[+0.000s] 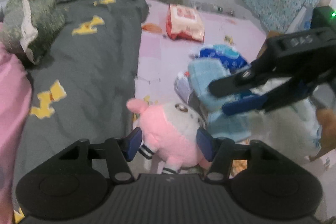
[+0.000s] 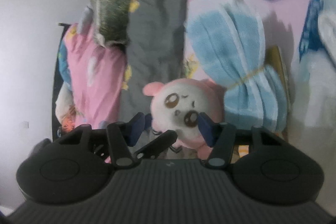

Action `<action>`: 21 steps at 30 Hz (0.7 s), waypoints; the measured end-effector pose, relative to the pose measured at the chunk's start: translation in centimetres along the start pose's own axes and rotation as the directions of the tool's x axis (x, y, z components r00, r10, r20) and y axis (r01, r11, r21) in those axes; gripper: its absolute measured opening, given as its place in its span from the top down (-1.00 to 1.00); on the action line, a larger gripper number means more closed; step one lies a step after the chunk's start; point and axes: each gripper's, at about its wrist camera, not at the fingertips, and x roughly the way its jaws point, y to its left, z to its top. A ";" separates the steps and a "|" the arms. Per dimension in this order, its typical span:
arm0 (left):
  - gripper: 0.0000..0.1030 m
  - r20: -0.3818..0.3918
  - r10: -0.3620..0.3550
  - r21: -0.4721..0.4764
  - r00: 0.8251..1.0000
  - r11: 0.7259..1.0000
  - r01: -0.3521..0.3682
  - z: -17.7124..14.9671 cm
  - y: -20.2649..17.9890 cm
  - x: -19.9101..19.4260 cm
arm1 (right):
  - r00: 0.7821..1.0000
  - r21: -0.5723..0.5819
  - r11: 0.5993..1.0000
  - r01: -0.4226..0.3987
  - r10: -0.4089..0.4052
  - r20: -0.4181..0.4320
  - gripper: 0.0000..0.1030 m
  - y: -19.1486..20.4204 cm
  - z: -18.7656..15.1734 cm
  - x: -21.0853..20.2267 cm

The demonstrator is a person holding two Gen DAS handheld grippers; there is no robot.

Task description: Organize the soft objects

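A pink and white plush toy (image 1: 168, 133) lies at the edge of the grey blanket (image 1: 88, 68). My left gripper (image 1: 170, 144) is shut on its body, one blue pad on each side. In the right wrist view the toy's face (image 2: 184, 106) shows between the fingers of my right gripper (image 2: 171, 129). Its right pad sits at the face and its left pad stands apart from it. The left wrist view shows that right gripper (image 1: 219, 98) open, above a folded light-blue towel bundle (image 1: 205, 81) beside the toy. A finger of the left gripper (image 2: 159, 142) shows under the toy.
The towel bundle (image 2: 231, 45) is tied with a yellow band. Behind it lies a dark blue package (image 1: 222, 56), farther back a red and white packet (image 1: 184, 22) on the pink sheet (image 1: 159, 49). A green pillow (image 1: 31, 20) and pink bedding (image 1: 10, 108) lie left.
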 end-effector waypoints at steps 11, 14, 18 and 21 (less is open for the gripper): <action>-0.33 -0.019 -0.117 -0.112 0.993 0.987 0.115 7.7 -3.9 3.7 | 0.968 -0.153 0.973 0.172 -0.138 0.210 -0.39 1.1 10.2 -10.6; -0.25 -0.060 -0.155 -0.168 0.986 0.975 0.143 10.0 -5.3 6.9 | 0.968 -0.146 0.971 0.191 -0.161 0.191 -0.39 -0.8 14.0 -10.4; -0.24 -0.143 -0.261 -0.235 0.955 0.946 0.224 12.6 -7.3 10.9 | 0.969 -0.133 0.966 0.222 -0.203 0.143 -0.39 -3.5 18.3 -7.9; -0.24 -0.208 -0.301 -0.295 0.931 0.926 0.234 14.2 -8.8 14.0 | 0.973 -0.122 0.967 0.222 -0.211 0.096 -0.39 -5.7 21.1 -5.2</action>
